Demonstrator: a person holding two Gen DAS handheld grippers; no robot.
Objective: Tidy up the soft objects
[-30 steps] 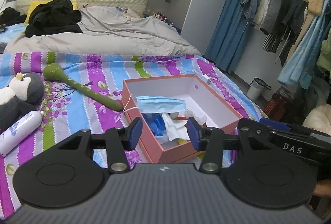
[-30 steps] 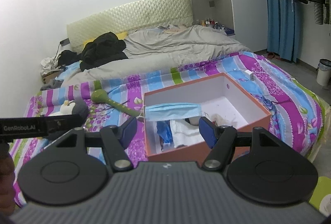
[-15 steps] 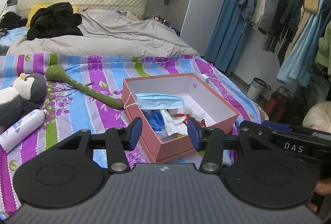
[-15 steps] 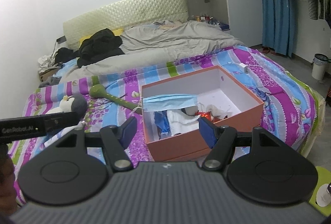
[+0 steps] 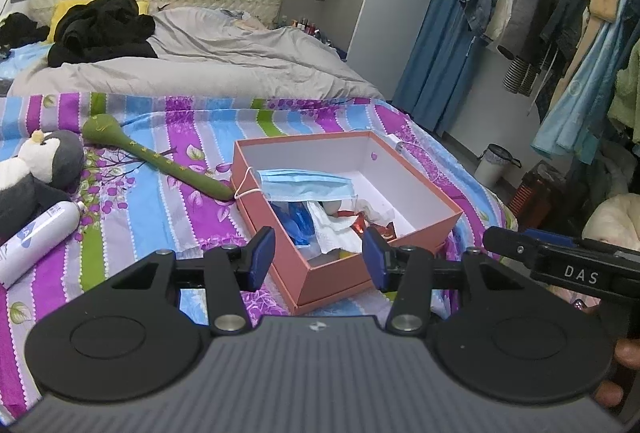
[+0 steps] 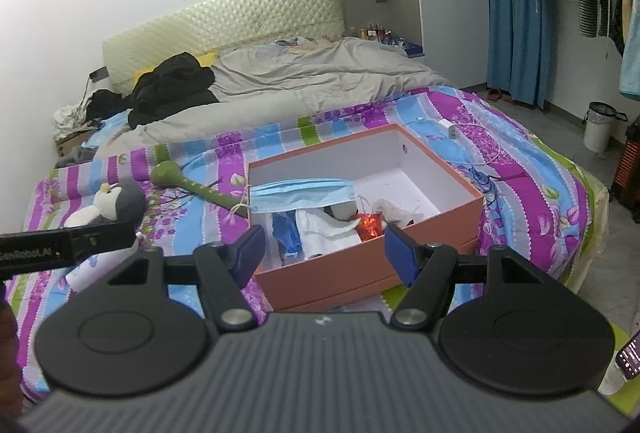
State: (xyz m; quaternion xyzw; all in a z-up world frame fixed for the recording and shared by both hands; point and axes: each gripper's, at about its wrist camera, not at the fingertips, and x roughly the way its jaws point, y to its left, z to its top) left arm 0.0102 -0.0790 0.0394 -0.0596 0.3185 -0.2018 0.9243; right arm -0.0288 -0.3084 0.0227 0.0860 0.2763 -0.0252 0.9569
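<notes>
The plush penguin (image 5: 38, 173) and the green long-handled toy (image 5: 160, 161) lie on the striped bedspread (image 5: 132, 217), left of the pink box (image 5: 340, 277), so the left gripper (image 5: 318, 259) looks nearer than the right gripper (image 6: 324, 247). Both are empty, held back from the box's near edge, fingers apart. The toy's long axis runs from far left to the box's left wall, with open bedspread around it.
</notes>
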